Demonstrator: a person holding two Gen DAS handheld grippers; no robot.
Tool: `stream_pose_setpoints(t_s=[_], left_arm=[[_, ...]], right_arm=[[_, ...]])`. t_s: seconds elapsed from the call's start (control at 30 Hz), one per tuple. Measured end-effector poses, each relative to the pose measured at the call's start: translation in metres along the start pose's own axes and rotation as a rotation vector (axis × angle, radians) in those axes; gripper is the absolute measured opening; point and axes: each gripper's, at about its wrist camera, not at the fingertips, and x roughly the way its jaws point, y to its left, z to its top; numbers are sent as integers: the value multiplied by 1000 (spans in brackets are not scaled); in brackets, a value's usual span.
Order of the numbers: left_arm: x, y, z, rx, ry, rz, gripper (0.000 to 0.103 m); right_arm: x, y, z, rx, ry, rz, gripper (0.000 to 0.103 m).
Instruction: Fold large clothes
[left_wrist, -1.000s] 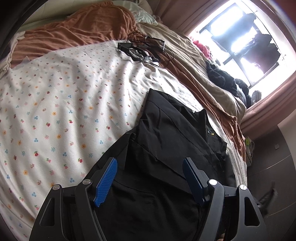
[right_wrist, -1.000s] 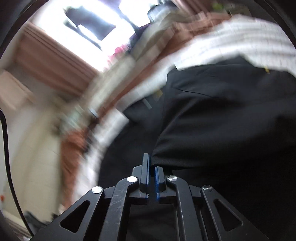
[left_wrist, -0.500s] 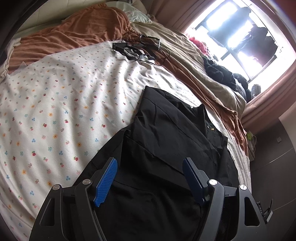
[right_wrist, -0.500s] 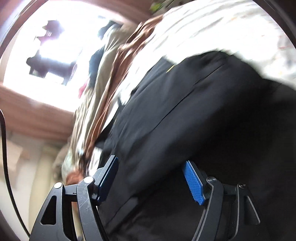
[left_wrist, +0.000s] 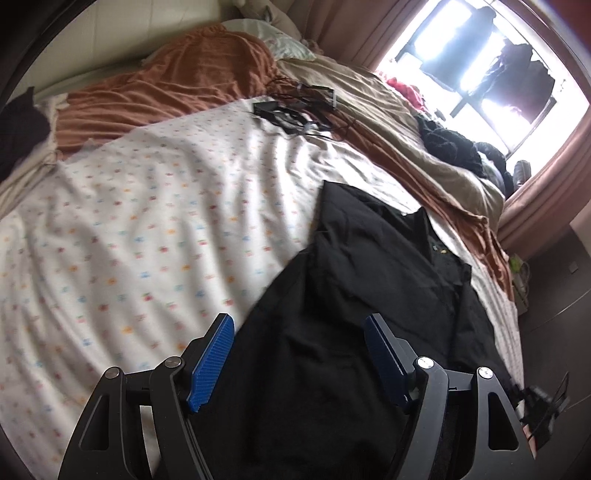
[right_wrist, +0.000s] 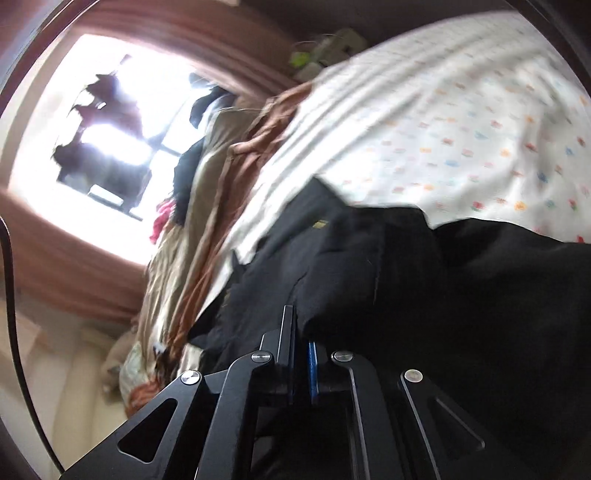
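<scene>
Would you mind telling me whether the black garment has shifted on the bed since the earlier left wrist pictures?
Cannot tell. The black garment keeps about the same place against the floral sheet and the cables; the small offset looks like the camera's own movement.

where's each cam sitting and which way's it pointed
Left wrist: rides the left gripper, looking down along its spread blue pads over the black garment and floral sheet toward the window.
Right wrist: rides the right gripper, jaws together at the garment's edge, view rolled.
Shared: garment, sheet, window, brown blanket.
</scene>
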Motion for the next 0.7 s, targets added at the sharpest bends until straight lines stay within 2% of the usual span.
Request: stream_pose_setpoints(t_s=[0.1, 0.2, 0.27, 0.37, 0.47, 0.57, 0.7], left_arm=[[-26, 19, -3, 15, -19, 52, 74], [-55, 36, -5, 33, -46, 109, 74], [-74, 48, -6, 34, -67, 139, 74], [-96, 62, -7, 18, -92, 178, 74], [-112, 72, -11, -12, -102, 192, 74], [-121, 72, -17, -2, -95, 203, 74], [-134, 65, -26, 32, -95, 222, 74]], right_arm=[[1, 29, -7, -80, 8, 84, 7], [6, 69, -19, -214, 31, 145, 7], [12, 94, -36, -291, 67, 204, 7], [24, 128, -71, -433, 165, 270, 6], [37, 153, -107, -590, 237, 269, 6], [42, 174, -151, -769, 313, 269, 6], [47, 188, -205, -983, 395, 213, 9]])
